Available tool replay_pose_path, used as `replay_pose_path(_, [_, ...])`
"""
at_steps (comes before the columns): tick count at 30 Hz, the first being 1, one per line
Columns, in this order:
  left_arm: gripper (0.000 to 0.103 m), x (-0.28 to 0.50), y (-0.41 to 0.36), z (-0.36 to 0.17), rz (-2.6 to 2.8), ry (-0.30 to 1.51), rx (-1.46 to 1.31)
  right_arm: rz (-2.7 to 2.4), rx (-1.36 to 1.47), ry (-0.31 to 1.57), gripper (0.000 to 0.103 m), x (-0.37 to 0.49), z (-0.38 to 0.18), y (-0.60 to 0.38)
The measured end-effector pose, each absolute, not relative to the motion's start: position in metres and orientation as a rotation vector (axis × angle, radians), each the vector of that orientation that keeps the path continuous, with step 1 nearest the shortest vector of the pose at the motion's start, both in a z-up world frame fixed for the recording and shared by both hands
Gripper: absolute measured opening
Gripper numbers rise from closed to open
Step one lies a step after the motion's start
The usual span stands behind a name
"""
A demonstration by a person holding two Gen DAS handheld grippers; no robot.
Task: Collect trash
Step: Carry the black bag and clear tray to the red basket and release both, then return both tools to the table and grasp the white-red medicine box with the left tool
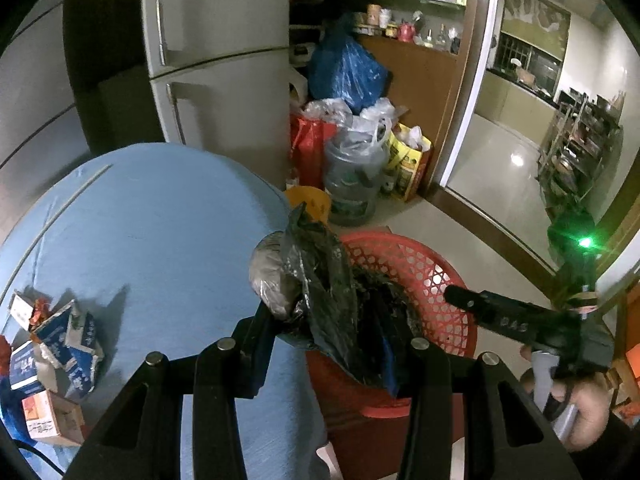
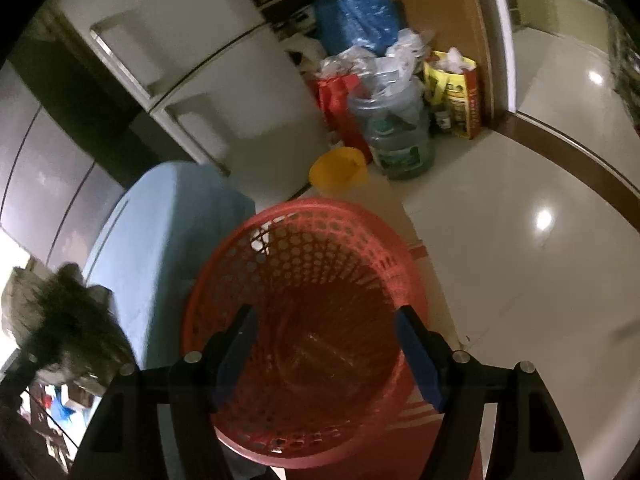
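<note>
The left claw (image 1: 332,332) is clamped on a crumpled black plastic bag (image 1: 320,280), held over the right edge of the blue-covered bench (image 1: 160,220) and overlapping the near rim of the red mesh basket (image 1: 420,276). The right claw (image 2: 326,356) stands apart with nothing between its blue pads (image 2: 420,360), poised directly above the basket's open mouth; the basket interior looks largely bare, though dim. The basket sits just beside the bench's right edge. Past it the tiled floor (image 2: 520,260) lies open toward a doorway.

At the bench's near left corner lies a heap of torn blue-and-white cartons (image 1: 64,344); the remaining bench surface is bare cloth. Behind the bench stands a white refrigerator (image 1: 224,60), and beside it a cluster of bags, a water jug (image 1: 352,176) and a yellow bowl (image 2: 338,168) on the floor.

Only the left view shows the cartons and the person's hand (image 1: 576,408) gripping the right tool. Only the right view shows the basket's bottom.
</note>
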State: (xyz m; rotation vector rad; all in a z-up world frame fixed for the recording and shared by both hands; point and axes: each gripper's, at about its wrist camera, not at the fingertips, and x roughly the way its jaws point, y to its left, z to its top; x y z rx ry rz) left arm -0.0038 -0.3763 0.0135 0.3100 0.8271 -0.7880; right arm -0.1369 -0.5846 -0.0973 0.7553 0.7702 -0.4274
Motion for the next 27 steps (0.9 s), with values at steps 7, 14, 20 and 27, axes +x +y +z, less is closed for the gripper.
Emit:
replay_pose_path(7, [0.049,-0.005,-0.411,0.000,-0.828,0.847,0.373,-0.454,0.776,0.749,0.074,-0.152,-0.090,-0.588])
replay_pose_path(14, [0.075,0.001,-0.431,-0.011,-0.842,0.879,0.401,-0.477,0.785,0.743,0.075,-0.163,-0.088,-0.590])
replay_pose_path(20, [0.082,0.013,-0.409,0.001,-0.804,0.882,0.341,-0.481,0.786,0.745,0.074,-0.162,-0.086,-0.588])
replay_pose_path(27, [0.082,0.033,-0.339,0.020,-0.695,0.872,0.219,-0.422,0.740,0.737,0.074,-0.146,-0.073,-0.567])
